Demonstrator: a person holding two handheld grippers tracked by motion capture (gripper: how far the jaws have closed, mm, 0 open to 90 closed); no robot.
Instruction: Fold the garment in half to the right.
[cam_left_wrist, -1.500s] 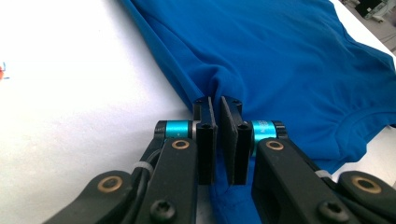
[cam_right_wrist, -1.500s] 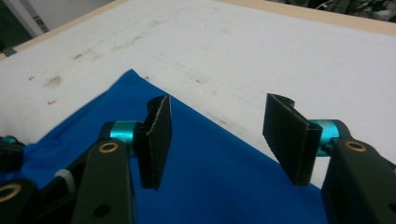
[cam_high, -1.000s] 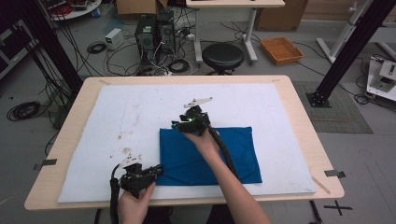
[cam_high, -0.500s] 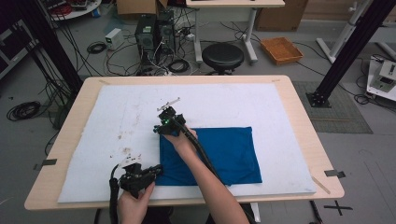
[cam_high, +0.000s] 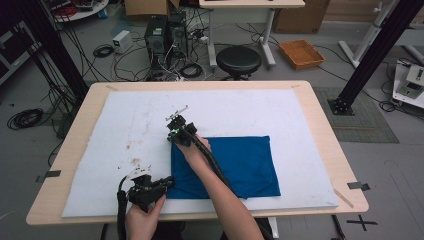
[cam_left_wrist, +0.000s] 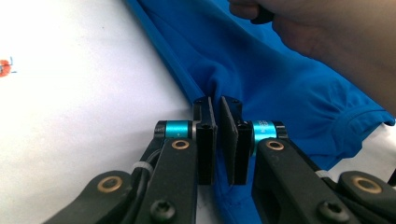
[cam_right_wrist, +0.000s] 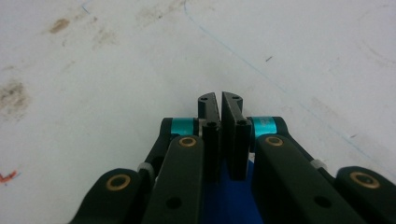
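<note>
The blue cloth (cam_high: 235, 165) is lying flat on the white mat (cam_high: 100, 150) that covers the wooden table (cam_high: 320, 115), in the near middle part of the mat. At the near left corner of the cloth, the left gripper (cam_high: 167, 183) is pinching the cloth's edge; its jaws are standing almost together with a fold of fabric between them. Farther away, at the far left corner of the cloth, the right gripper (cam_high: 176, 120) has just been closing its jaws, and blue fabric is showing low between them. Beyond the cloth, the mat is showing brown stains (cam_right_wrist: 14, 95).
</note>
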